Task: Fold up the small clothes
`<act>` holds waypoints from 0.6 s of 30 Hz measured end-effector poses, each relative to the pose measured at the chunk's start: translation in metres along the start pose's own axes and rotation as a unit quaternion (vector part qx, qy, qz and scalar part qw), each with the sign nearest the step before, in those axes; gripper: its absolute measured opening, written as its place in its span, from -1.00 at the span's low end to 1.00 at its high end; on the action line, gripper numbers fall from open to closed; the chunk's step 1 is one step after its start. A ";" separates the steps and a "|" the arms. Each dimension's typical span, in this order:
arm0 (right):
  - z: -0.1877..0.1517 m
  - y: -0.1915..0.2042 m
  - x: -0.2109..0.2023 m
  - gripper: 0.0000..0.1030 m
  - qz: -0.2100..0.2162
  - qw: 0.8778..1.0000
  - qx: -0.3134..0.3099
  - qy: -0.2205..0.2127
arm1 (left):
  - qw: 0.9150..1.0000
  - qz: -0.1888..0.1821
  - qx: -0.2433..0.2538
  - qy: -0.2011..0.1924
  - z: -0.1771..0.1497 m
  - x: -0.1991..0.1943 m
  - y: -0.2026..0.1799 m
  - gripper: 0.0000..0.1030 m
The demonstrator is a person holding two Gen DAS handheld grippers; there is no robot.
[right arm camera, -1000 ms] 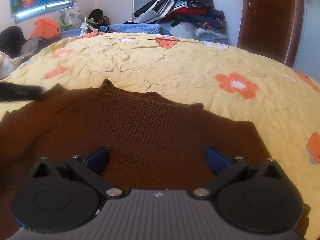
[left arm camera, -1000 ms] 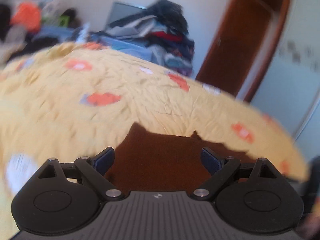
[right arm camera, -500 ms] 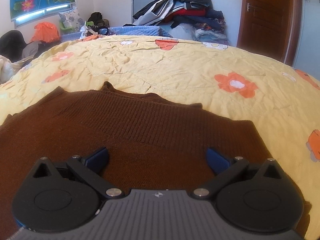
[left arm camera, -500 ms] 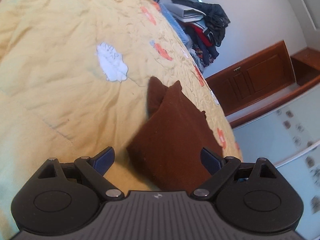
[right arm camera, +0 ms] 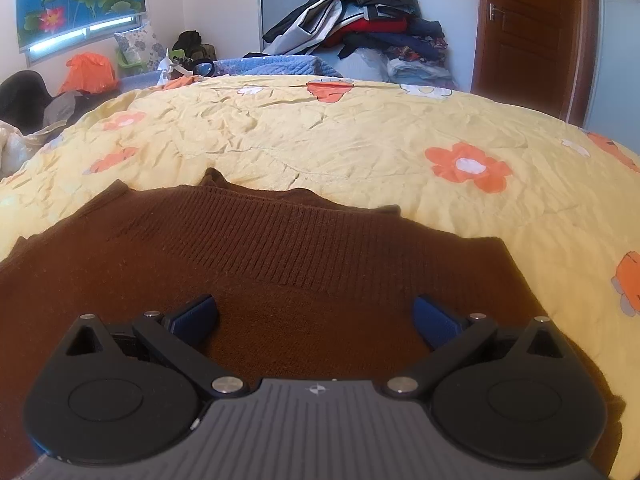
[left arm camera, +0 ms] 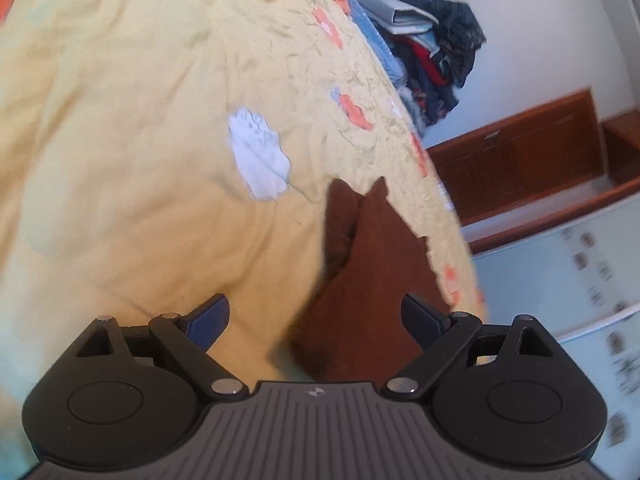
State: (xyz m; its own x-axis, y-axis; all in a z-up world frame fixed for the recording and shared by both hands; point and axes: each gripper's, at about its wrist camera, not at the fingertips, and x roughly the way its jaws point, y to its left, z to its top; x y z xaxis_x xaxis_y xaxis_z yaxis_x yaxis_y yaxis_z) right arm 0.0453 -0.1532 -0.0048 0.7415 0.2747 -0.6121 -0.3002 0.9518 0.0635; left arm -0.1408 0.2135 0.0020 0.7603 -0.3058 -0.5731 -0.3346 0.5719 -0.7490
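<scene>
A brown knitted sweater is laid on a bed under a yellow flowered bedspread. A second ago the left hand-held gripper was held level just above the sweater; since then it has been rolled over and drawn off to the sweater's left edge, so that in its view the bed now runs tilted from 7 o'clock to 1 o'clock and only a narrow folded wedge of the sweater is seen, between 12 and 3 o'clock of the fingers. Its jaws are spread wide and nothing is held between them. From this it is judged that a fold has been released and the next grasp has not yet been taken. The right hand-held gripper has hardly been moved over the same second; it is poised low over the middle of the sweater, jaws likewise wide apart and empty, with the ribbed band lying across at 12 o'clock. By the left view alone, the doubled layers at the sweater's left corner, two points standing up side by side, are shown, along with a white flower print at 11 o'clock. By the right view alone, the full width of the sweater is given, its right edge lying flat at 3 o'clock, and a pile of clothes is seen beyond the bed at 12 o'clock, beside a wooden door at 1 o'clock.
</scene>
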 end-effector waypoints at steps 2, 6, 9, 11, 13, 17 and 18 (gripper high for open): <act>0.000 0.000 -0.001 1.00 0.001 1.000 0.001 -0.001 | 0.999 0.012 0.025 0.019 0.003 0.002 -0.007 0.82; 0.000 0.000 -0.001 1.00 0.001 1.000 0.002 -0.001 | 0.998 -0.004 0.007 0.057 -0.011 0.012 -0.011 0.80; 0.000 0.000 -0.002 1.00 0.001 1.000 0.004 -0.003 | 0.999 -0.018 -0.016 0.047 -0.024 0.016 -0.014 0.80; 0.000 0.000 -0.002 1.00 0.001 1.000 0.004 -0.003 | 0.998 -0.022 -0.041 0.031 -0.026 0.020 -0.014 0.69; 0.000 0.000 -0.002 1.00 0.002 1.000 0.004 -0.003 | 0.997 -0.019 -0.071 0.028 -0.027 0.029 -0.013 0.14; -0.001 0.000 -0.003 1.00 0.003 1.000 0.007 -0.004 | 0.998 0.012 -0.063 0.010 -0.028 0.044 -0.027 -0.24; -0.001 0.000 -0.003 1.00 0.004 1.000 0.008 -0.004 | 0.999 0.027 -0.043 -0.004 -0.029 0.045 -0.035 -0.49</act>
State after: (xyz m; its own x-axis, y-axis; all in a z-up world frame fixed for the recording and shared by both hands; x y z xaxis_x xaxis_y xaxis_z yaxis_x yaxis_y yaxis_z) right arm 0.0428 -0.1545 -0.0035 0.7443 0.2833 -0.6048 -0.2961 0.9517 0.0813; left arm -0.1112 0.1582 -0.0068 0.7441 -0.2708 -0.6107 -0.4211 0.5195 -0.7435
